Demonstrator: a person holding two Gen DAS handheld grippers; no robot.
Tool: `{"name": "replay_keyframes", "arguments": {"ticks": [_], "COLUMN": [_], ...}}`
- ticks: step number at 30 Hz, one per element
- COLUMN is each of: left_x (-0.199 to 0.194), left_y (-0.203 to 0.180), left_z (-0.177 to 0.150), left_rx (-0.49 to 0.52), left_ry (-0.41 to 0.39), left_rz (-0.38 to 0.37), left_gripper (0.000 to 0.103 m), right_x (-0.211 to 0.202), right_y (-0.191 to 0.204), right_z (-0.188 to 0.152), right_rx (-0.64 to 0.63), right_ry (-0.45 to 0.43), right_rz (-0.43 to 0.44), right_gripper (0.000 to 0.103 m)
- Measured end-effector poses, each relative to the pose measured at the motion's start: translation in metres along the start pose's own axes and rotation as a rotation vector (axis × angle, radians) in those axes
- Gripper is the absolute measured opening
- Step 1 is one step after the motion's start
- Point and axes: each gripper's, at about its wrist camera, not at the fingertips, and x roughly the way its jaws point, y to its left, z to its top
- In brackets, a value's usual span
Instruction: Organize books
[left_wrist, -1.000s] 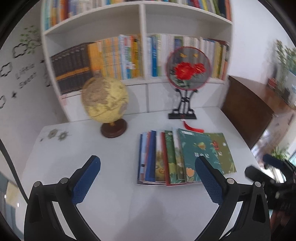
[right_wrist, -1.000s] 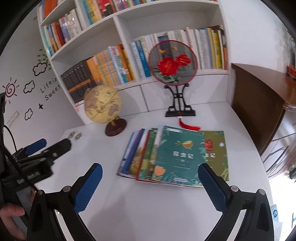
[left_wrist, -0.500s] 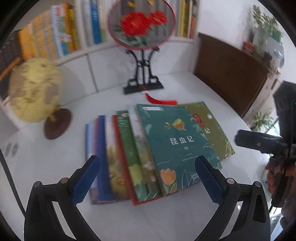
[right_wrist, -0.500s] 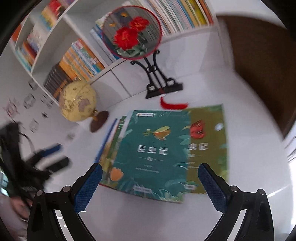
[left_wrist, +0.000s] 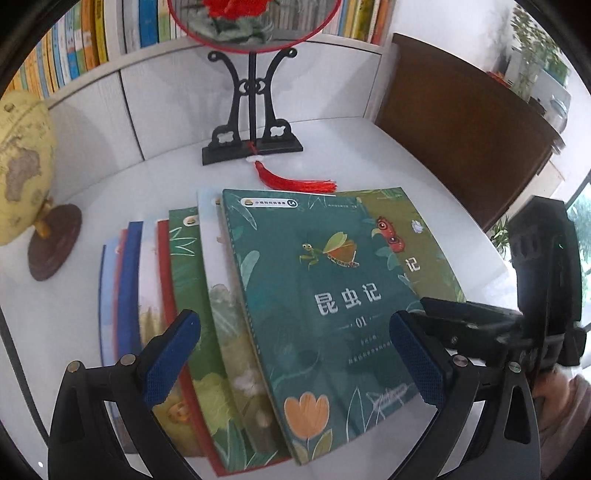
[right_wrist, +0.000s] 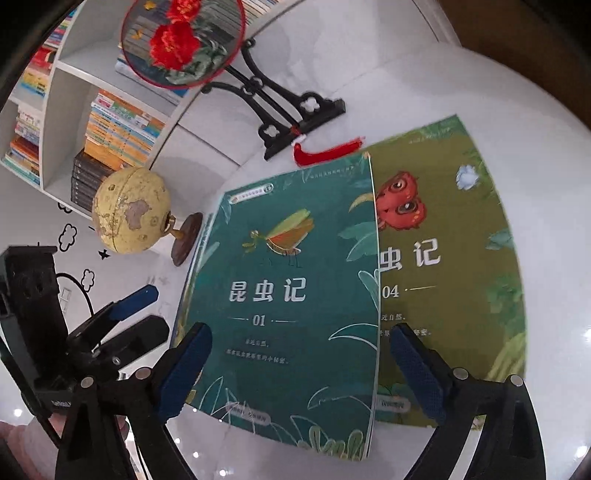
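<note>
Through the left wrist view, my left gripper (left_wrist: 295, 354) hangs spread and empty at the bottom of the frame over the fanned books (left_wrist: 229, 314) on the white table (left_wrist: 66, 332), with the yellow globe (left_wrist: 22, 166) at the left edge, the black fan stand (left_wrist: 253, 122) and its red tassel (left_wrist: 291, 181) at top centre before the bookshelf (left_wrist: 92, 48), and a brown cabinet (left_wrist: 461, 122) at upper right. Through the right wrist view, my right gripper (right_wrist: 299, 369), wide apart though its jaws have just been closing a little, holds nothing above the teal book (right_wrist: 288, 295), which overlaps the olive book (right_wrist: 454, 258) to its right, while the left gripper juts in at lower left.
</note>
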Motion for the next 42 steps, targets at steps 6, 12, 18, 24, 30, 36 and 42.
{"name": "replay_keyframes", "arguments": {"ticks": [6,12,18,24,30,36,42], "left_x": [0.021,0.023,0.012,0.002,-0.003,-0.019,-0.023], "left_y": [0.008,-0.003,0.001,0.016,0.041,0.029,0.039], "left_z": [0.001,-0.003,-0.004,-0.001,0.000,-0.002,-0.001], "left_rx": [-0.083,-0.098,-0.084,-0.100,-0.143,-0.089,-0.155], "left_ry": [0.068,0.061,0.012,-0.032,-0.008,-0.062,-0.069], "left_rz": [-0.042,-0.079,-0.060,-0.035,-0.013,-0.060,-0.160], "left_gripper": [0.102,0.102,0.102,0.086,0.042,0.042,0.042], "right_x": [0.005,-0.009,-0.018,-0.005,-0.001,0.009,0.008], "right_y": [0.001,0.001,-0.020,-0.020,-0.017,-0.019,-0.025], "right_z": [0.004,0.001,-0.002,-0.004,-0.002,-0.002,-0.002], "right_rx": [0.007,0.023,0.086,0.112,0.128,0.145,0.179], "right_ry": [-0.001,-0.029,-0.064,-0.054,-0.061,-0.042,-0.052], "right_rz": [0.026,0.105,0.274,0.314,0.323,0.248,0.273], "right_gripper": [0.094,0.081,0.053,0.043,0.043,0.043,0.043]}}
